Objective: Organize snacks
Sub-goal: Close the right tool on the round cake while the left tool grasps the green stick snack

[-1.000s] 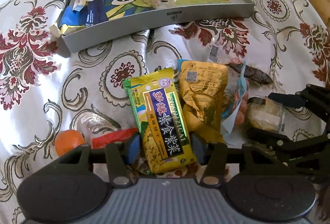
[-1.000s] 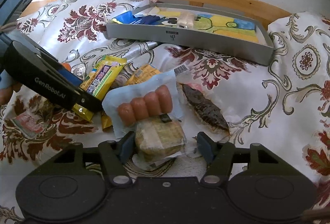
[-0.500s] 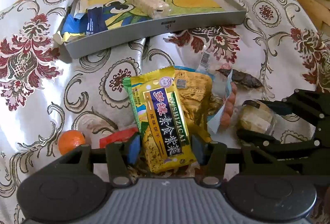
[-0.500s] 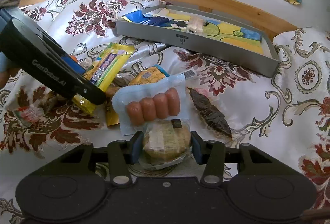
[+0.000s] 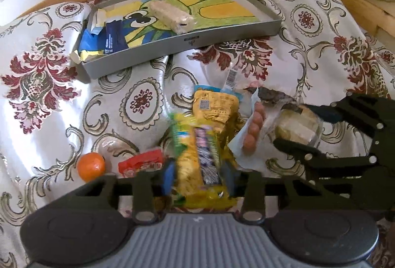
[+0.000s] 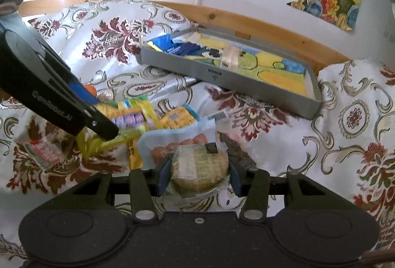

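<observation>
Yellow-and-green wrapper first: the biscuit pack (image 5: 200, 164) sits clamped between the blue pads of the left gripper (image 5: 198, 175), blurry but clearly pinched, raised a bit over the pile. The right gripper (image 6: 198, 175) has its pads closed snug on a round clear-wrapped cake (image 6: 200, 166). Right behind the cake there's a pack of small sausages (image 6: 177, 144), next to it an orange-yellow pouch (image 5: 214, 107), and a dark dried-fish-looking packet (image 6: 237, 152) just to the right. A mandarin (image 5: 90, 166) and a red packet (image 5: 140, 164) lie left of the pile. Everything's on a floral bedspread (image 5: 61, 100). Further back is the grey tray (image 5: 187, 42) with a cartoon liner, holding a pale bar (image 5: 171, 17) and dark blue sachets (image 5: 111, 38).
</observation>
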A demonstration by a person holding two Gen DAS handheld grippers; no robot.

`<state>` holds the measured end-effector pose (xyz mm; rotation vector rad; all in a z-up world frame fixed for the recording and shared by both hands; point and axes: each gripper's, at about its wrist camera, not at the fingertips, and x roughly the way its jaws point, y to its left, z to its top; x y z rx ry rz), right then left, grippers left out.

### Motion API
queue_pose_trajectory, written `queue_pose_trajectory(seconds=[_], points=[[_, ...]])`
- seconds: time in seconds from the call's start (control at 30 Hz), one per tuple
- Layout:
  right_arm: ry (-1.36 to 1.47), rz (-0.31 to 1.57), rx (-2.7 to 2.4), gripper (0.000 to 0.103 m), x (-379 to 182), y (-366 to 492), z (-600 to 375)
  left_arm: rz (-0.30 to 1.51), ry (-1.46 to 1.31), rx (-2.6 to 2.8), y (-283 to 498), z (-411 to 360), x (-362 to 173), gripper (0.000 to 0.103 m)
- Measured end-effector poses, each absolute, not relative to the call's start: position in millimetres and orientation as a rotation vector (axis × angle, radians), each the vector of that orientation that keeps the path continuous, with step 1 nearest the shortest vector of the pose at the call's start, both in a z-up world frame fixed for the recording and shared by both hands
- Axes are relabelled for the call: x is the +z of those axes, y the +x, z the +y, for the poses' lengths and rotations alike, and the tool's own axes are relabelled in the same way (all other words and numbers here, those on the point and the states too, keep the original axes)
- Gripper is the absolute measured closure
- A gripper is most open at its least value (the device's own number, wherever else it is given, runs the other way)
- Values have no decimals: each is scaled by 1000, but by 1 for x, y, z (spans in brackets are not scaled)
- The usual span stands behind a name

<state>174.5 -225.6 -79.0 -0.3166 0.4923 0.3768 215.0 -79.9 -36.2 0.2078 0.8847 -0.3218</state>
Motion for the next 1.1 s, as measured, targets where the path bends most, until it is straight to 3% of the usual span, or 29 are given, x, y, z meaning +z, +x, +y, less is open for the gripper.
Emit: queue_pose_trajectory(seconds=[0.03, 0.33, 0.5, 0.97, 1.1], points=[[-319, 485, 377, 53, -78, 173, -225, 894, 210, -320, 215, -80, -36, 83], [-330, 463, 369, 53, -74, 169, -225, 914, 168, -300, 212, -80, -40, 84], [-335, 449, 349, 53, -71, 171, -228, 882, 169, -377, 203, -88, -35, 90], [-304, 449, 313, 53, -67, 175, -240, 948, 231, -429, 208, -112, -50, 84], [-306, 445, 313, 53, -68, 175, -240, 1009, 244, -381, 214, -111, -62, 87]])
